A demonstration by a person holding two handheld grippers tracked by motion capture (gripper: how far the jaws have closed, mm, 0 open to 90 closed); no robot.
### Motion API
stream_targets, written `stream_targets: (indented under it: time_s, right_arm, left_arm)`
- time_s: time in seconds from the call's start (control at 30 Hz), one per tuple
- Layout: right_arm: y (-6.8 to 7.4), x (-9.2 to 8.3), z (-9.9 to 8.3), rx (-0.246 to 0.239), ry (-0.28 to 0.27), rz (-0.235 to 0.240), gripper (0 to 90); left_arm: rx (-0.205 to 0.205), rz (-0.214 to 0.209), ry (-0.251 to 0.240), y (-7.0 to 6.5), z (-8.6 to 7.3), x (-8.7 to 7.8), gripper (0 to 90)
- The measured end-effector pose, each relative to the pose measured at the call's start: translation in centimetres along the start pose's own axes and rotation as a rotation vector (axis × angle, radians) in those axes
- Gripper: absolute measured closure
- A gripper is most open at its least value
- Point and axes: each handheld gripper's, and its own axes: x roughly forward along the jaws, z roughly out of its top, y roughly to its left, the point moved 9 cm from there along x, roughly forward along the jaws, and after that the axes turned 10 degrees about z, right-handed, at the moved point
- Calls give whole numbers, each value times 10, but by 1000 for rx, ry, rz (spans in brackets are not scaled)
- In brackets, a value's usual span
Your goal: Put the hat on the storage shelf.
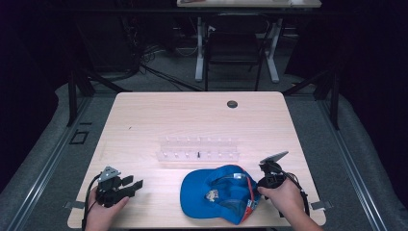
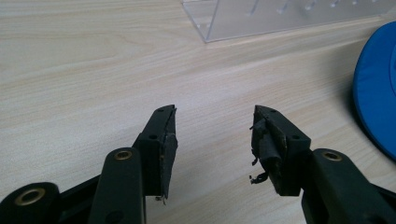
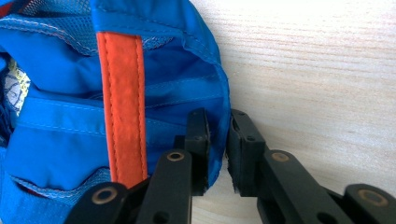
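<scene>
1. Black jaws of the right gripper (image 3: 218, 149) straddle the cap (image 1: 219, 192) rim at its right edge, one jaw inside, one outside, nearly closed on the fabric; whether they truly pinch it cannot be told.
2. Risk, as judged: thin, soft rim cloth could slip out if lifted on so shallow a bite, and the cap would sag or drop.
3. Left gripper (image 2: 212, 140) rests with jaws wide apart over bare table (image 1: 144, 115), holding nothing.
4. Cap: blue, upside down, orange strip and mesh lining inside, lying at the near table edge, just before a clear rack (image 1: 197, 148).
</scene>
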Motion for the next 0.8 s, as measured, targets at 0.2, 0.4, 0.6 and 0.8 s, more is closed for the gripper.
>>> stream_targets:
  time_s: [0.2,0.4,0.6,0.8]
  right_arm:
    - [-2,-1,1,-9,7,4,890]
    - [0,-10,2,-3,-10,29,898]
    - [0,-24,5,-7,-27,37,900]
    - [5,-40,6,-10,-43,38,900]
  left_arm:
    - [0,2,1,0,0,0,503]
    - [0,2,3,0,0,0,503]
    - [0,4,5,0,-1,0,505]
    - [3,2,7,0,-1,1,505]
